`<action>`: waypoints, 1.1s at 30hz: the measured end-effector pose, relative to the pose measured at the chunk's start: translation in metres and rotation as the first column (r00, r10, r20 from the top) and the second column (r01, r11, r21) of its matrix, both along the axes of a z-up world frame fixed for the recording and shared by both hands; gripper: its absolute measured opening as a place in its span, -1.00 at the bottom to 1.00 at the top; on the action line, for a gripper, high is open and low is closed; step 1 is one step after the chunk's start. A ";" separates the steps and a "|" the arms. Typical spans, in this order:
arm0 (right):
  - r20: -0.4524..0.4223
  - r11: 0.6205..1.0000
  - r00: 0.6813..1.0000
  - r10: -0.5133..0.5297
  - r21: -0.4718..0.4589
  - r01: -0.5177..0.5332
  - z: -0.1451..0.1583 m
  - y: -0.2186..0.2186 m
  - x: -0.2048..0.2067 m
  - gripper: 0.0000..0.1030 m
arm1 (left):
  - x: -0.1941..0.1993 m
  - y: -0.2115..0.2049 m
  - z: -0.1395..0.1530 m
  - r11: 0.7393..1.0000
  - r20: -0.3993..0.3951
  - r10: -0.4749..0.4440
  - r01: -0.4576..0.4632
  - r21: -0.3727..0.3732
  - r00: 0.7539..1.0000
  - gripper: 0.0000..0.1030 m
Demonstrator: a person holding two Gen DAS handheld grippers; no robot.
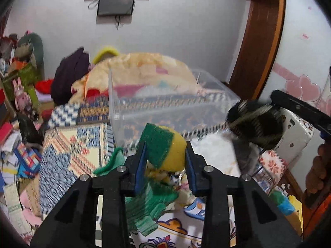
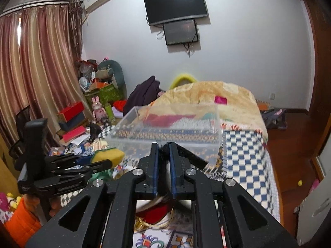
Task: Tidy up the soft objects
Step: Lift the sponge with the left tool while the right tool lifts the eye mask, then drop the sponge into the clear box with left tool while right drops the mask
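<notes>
So the left tongs [image 1: 165,155] have a yellow sponge [image 1: 165,146] with a green scrubby side pinched between the blue pads, squished a bit, held up in the air just in front of the clear plastic bin [image 1: 165,103]. From the right wrist camera you can see the same sponge [image 2: 108,156] sticking out past the tips of the left tongs [image 2: 105,161], off to the left of the bin [image 2: 165,128] and near its front corner.

The right tongs [image 2: 164,159] are nearly closed on something thin, dark and kind of fuzzy or mesh-like [image 2: 163,155]; can't really tell what it is, it's blurry. From the left camera that side is just a dark smeared blob [image 1: 254,124].

The bin sits on the bed [image 2: 244,155], on a patterned blanket with blue checks, with a big peach-coloured quilt [image 2: 217,95] heaped behind it. A green knit cloth [image 1: 149,206] lies on the bed under the left tongs. TV [image 2: 175,6] on the wall behind.
</notes>
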State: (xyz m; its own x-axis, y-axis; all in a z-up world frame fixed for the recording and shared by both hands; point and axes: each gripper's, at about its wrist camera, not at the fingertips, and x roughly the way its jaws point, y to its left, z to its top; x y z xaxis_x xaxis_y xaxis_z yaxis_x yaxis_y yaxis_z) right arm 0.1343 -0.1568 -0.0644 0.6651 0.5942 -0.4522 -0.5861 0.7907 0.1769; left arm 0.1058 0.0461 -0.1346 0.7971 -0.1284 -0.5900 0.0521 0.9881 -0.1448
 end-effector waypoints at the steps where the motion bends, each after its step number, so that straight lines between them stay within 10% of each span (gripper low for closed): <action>1: 0.011 1.000 1.000 0.001 0.003 -0.001 0.004 0.000 0.000 -0.86 | -0.002 0.000 0.007 1.000 0.020 0.000 0.000 0.002 1.000 -0.34; 11: 0.011 0.998 1.000 0.011 -0.055 -0.011 0.002 0.009 0.009 -0.78 | -0.005 0.008 0.041 1.000 0.107 0.010 -0.009 -0.013 0.994 -0.34; 15: -0.105 0.996 0.994 0.039 -0.076 -0.047 -0.030 0.013 0.013 -0.13 | -0.008 0.012 0.031 1.000 0.083 0.016 -0.014 -0.027 0.996 -0.34; 19: -0.192 0.991 0.979 0.070 -0.095 -0.090 -0.053 0.029 0.017 0.07 | -0.012 0.009 0.020 1.000 0.056 0.019 -0.018 -0.025 0.998 -0.34; 25: -0.214 0.977 0.974 0.074 -0.180 -0.114 -0.078 0.054 0.023 0.04 | -0.018 0.012 0.009 0.999 0.033 0.029 -0.028 -0.041 0.999 -0.34; 30: -0.213 0.981 0.974 0.084 -0.155 -0.119 -0.079 0.049 0.027 -0.73 | -0.018 0.015 0.004 0.998 0.018 0.034 -0.033 -0.057 0.999 -0.34; 33: -0.183 0.984 0.980 0.072 -0.150 -0.100 -0.069 0.042 0.023 -0.78 | -0.017 0.014 0.005 0.998 0.022 0.037 -0.036 -0.053 0.999 -0.34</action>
